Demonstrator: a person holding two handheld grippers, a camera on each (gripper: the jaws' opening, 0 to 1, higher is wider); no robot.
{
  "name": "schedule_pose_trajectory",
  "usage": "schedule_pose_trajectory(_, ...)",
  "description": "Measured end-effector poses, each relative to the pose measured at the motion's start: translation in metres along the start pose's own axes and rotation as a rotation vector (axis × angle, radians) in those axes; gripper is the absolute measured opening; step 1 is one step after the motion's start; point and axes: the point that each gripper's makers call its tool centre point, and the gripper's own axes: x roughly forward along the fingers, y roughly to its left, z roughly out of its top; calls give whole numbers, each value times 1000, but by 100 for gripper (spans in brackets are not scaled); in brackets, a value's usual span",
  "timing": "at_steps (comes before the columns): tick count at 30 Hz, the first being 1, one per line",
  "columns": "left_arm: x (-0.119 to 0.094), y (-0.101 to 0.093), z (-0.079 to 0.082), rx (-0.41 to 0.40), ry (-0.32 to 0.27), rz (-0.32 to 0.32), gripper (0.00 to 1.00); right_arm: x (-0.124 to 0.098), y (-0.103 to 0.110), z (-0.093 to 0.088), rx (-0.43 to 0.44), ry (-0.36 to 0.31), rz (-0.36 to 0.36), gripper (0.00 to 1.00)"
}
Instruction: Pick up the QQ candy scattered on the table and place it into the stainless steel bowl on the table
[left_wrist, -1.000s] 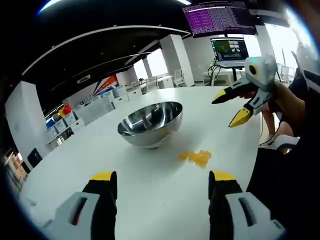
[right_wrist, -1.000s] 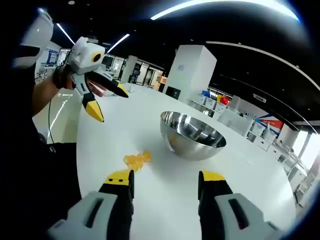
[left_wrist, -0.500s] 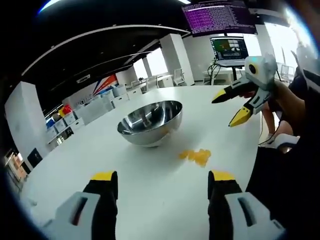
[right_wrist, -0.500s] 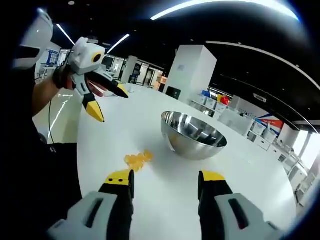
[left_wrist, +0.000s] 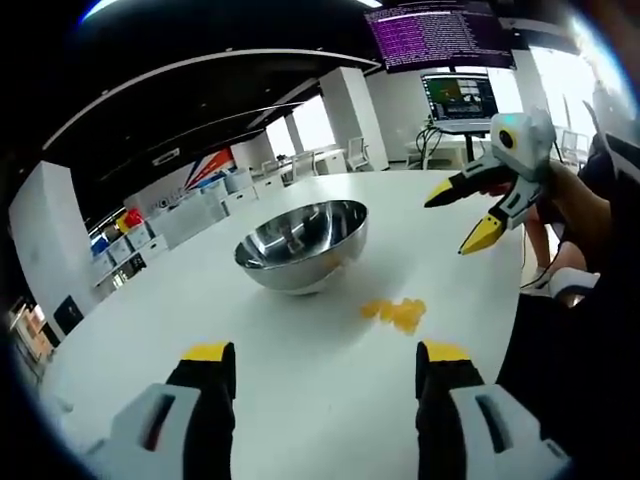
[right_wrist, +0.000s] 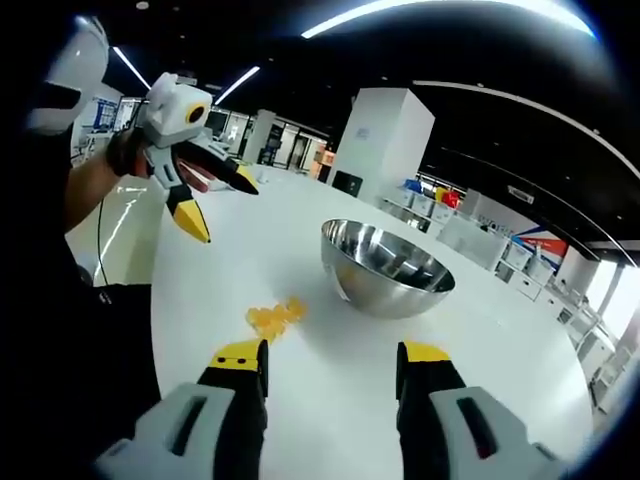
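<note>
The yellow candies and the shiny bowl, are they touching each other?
Apart. In the left gripper view, bare white table separates the candy pile from the stainless steel bowl.

A small cluster of yellow QQ candy (left_wrist: 397, 313) (right_wrist: 273, 317) is seen lying on the white bench (left_wrist: 300, 380) (right_wrist: 330, 370), near its curved edge. Just beside it, apart, a polished stainless steel bowl (left_wrist: 300, 247) (right_wrist: 385, 268) stands upright toward the bench's middle.

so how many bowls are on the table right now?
1. A stainless steel bowl sits upright mid-table, beyond both open grippers, with the yellow candy pile apart from it on the tabletop. Its inside looks empty, though part of the far wall is hidden.
</note>
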Motion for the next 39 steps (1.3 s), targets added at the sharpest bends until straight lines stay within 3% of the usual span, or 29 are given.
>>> schedule_pose_trajectory(39, 0, -3, -2, 9, 6, -10, 73, 0, 2, -1, -7, 4, 9, 47)
